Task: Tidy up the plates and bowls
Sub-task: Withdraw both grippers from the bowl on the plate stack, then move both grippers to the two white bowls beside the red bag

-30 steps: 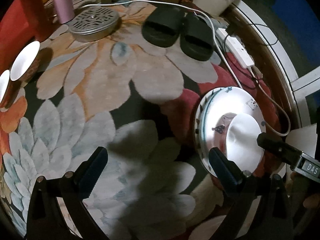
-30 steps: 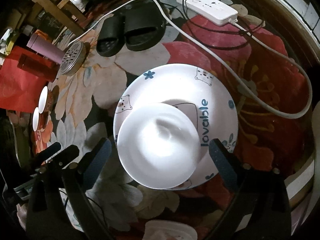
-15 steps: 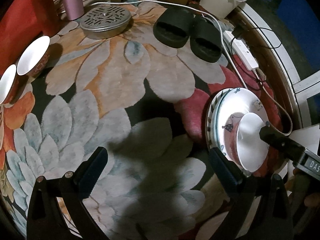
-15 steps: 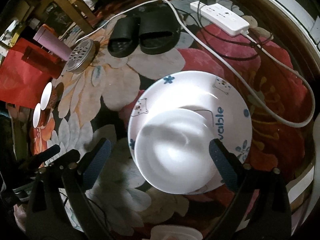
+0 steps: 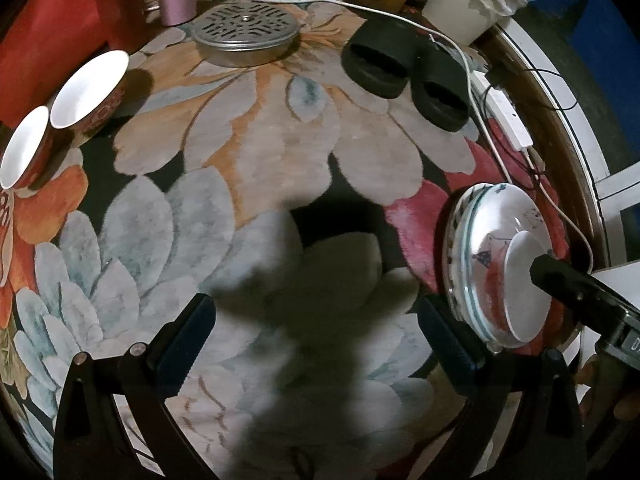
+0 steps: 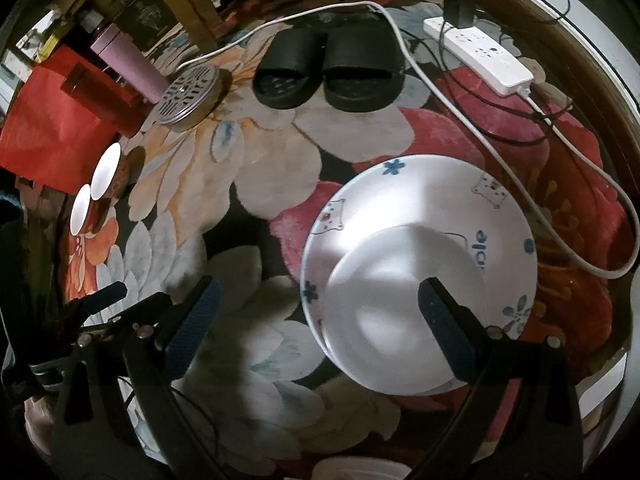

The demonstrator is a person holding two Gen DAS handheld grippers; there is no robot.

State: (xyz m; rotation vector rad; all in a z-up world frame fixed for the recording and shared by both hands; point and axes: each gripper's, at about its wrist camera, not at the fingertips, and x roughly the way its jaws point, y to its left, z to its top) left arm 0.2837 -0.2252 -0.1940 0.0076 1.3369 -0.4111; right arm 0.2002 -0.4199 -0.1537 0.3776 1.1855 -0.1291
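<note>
— Where the floral rug [image 5: 248, 184] covers the floor, what sits on it?
— A stack of plates [image 6: 424, 200], the top one printed with bears and blue flowers, and a small white dish [image 6: 392, 312] lying on it. Far to the left of that stack stand two red bowls [image 5: 88, 92], side by side and touching.
— And the tools?
— The right tool [image 6: 320, 320] hangs over the stack with its fingers spread wide, one finger above the dish. The left tool [image 5: 320, 340], left of the stack, is also spread apart, holding nothing.
</note>
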